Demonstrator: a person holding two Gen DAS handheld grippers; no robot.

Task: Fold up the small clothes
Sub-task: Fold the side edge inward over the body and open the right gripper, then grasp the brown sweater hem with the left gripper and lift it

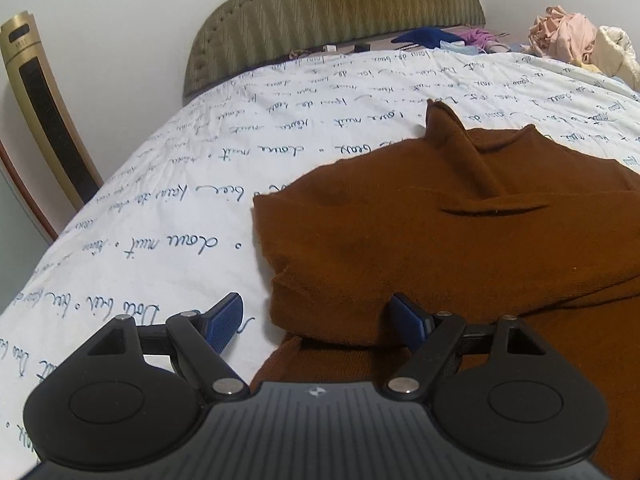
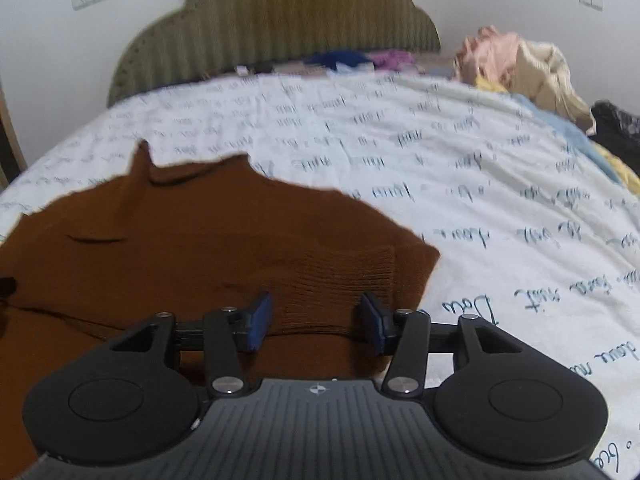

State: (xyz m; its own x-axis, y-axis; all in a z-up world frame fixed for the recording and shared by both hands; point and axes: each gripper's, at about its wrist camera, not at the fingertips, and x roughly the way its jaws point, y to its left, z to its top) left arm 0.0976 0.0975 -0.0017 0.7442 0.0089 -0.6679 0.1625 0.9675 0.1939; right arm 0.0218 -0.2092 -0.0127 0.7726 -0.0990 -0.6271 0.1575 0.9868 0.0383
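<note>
Brown sweater [image 1: 460, 240], one only, lies on the bed [image 1: 168, 184]; left tool [image 1: 316, 324] and right tool [image 2: 316, 326] gape wide over its near edge.

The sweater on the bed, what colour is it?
Rusty brown sweater, clearest in the left wrist view.

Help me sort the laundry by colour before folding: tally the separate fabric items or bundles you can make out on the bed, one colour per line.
Brown: 1, the sweater
Dark blue: 1, cloth by the headboard
Purple: 1, cloth beside it
Pink: 1, crumpled bundle
Cream: 1, bundle next to the pink
Total: 5
</note>
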